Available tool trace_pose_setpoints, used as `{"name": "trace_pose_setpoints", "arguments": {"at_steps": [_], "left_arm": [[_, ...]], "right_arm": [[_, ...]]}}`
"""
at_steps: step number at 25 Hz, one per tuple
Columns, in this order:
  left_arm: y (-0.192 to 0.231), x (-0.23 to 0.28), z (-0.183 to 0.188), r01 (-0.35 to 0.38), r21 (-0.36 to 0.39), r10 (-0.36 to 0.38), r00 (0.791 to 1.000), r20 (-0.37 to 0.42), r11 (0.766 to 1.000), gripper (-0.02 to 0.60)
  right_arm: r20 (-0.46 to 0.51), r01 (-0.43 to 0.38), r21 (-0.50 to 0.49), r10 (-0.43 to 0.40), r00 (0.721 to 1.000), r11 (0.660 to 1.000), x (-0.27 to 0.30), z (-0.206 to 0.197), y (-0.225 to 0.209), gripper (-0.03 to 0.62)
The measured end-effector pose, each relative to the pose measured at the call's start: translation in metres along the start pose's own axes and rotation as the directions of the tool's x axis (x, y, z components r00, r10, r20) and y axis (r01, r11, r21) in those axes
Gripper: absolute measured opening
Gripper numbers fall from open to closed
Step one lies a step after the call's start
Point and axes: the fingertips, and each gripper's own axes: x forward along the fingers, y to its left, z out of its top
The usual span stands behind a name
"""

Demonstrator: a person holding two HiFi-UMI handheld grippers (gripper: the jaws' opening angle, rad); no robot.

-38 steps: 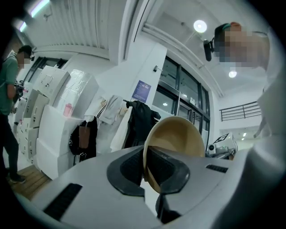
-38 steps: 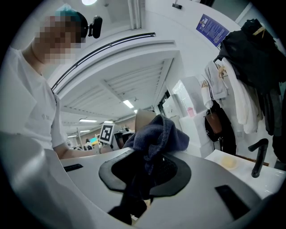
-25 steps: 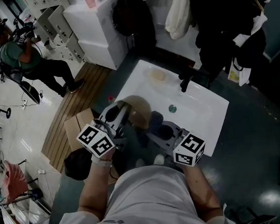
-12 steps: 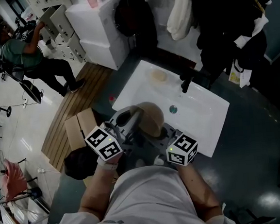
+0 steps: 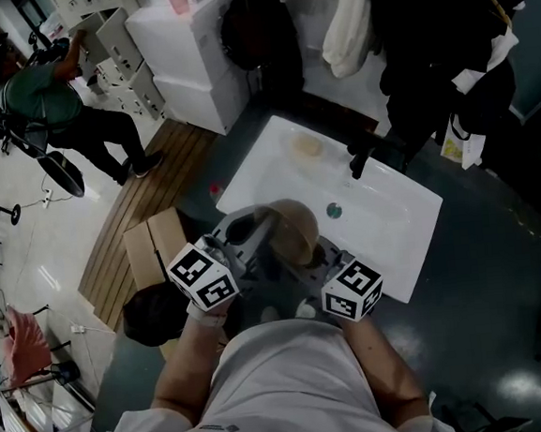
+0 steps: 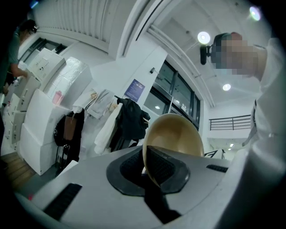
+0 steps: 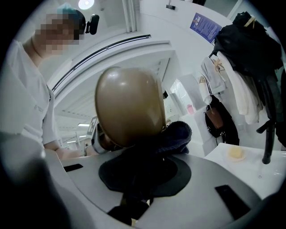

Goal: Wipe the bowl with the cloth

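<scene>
The tan bowl (image 5: pixel 295 227) is held above the near edge of the white sink (image 5: pixel 397 213), tipped on edge between the two grippers. The left gripper (image 6: pixel 149 167) has its jaws clamped narrow on the bowl's rim, with the hollow facing its camera. The right gripper (image 7: pixel 143 176) has its jaws closed on a dark cloth (image 7: pixel 176 136), which touches the bowl's outer wall directly ahead. Judgement: the coming stroke runs across that outer wall, and the right gripper does the wiping.

The bowl (image 7: pixel 129 105) looks like smooth tan plastic with a soft sheen. The cloth (image 7: pixel 178 134) is dark, thick and nubbly. In the middle of the head view the sink (image 5: pixel 393 223) is glossy white. The box (image 5: pixel 151 249) at left is matt cardboard, beside pale wooden slats (image 5: pixel 175 148).
</scene>
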Motion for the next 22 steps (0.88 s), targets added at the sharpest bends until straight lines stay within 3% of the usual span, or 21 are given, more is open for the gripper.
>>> {"name": "trace_pose_setpoints", "arguments": {"at_steps": [11, 22], "left_arm": [[0.052, -0.024, 0.022, -0.185, 0.037, 0.184, 0.982, 0.044, 0.982, 0.018], [0.056, -0.032, 0.007, -0.157, 0.169, 0.170, 0.983, -0.070, 0.973, 0.018]], "right_arm": [[0.068, 0.019, -0.009, -0.019, 0.998, 1.000, -0.016, 0.021, -0.005, 0.086], [0.223, 0.021, 0.033, -0.027, 0.974, 0.999, -0.038, 0.065, -0.005, 0.086]]}}
